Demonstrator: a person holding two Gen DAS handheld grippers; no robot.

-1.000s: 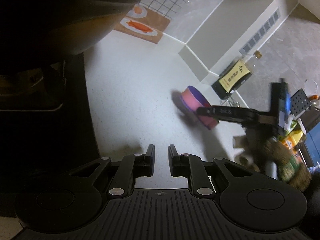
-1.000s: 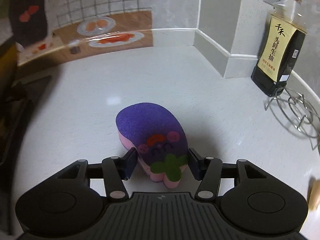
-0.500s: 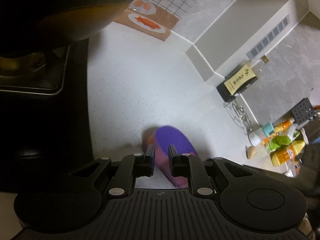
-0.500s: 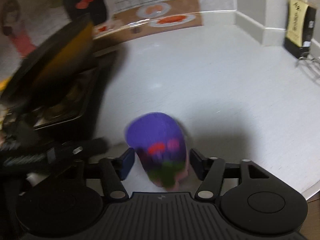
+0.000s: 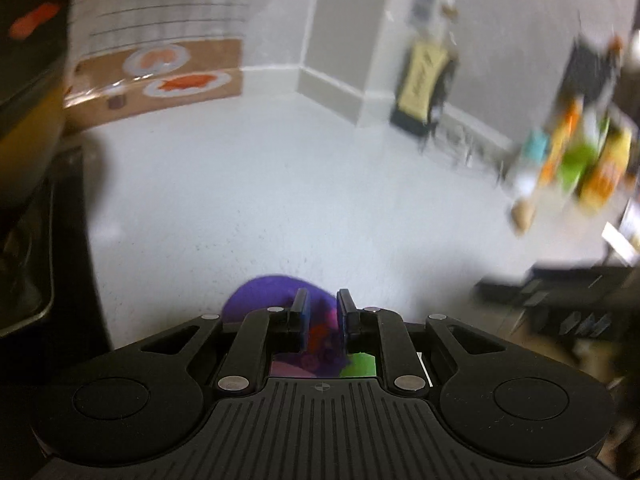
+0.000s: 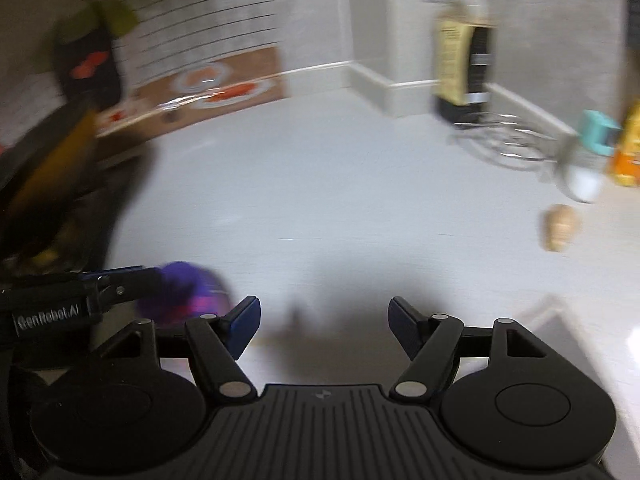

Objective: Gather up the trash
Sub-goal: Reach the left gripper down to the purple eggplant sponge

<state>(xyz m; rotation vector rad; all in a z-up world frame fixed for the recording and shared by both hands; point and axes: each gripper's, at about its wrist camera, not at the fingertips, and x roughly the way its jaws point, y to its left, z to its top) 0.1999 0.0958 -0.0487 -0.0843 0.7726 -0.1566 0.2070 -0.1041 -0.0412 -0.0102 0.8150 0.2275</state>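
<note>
A purple and pink sponge (image 5: 264, 296) with red and green marks lies on the white counter (image 5: 280, 184), right under my left gripper (image 5: 322, 308). The left fingers stand close together over it, with no grip on it shown. In the right wrist view the sponge (image 6: 188, 296) sits at the left, beside the left gripper's arm (image 6: 80, 300). My right gripper (image 6: 322, 316) is open and empty above bare counter. A small beige lump (image 6: 560, 226) lies on the counter at the right.
A dark soy sauce bottle (image 6: 464, 64) and a wire trivet (image 6: 504, 140) stand at the back right, with several colourful bottles (image 5: 572, 160) beside them. A dark stove with a pan (image 6: 44, 168) is at the left. Both views are motion-blurred.
My right gripper has let go of the sponge and moved right, away from it. My left gripper has swung over the sponge, which now lies under its fingers.
</note>
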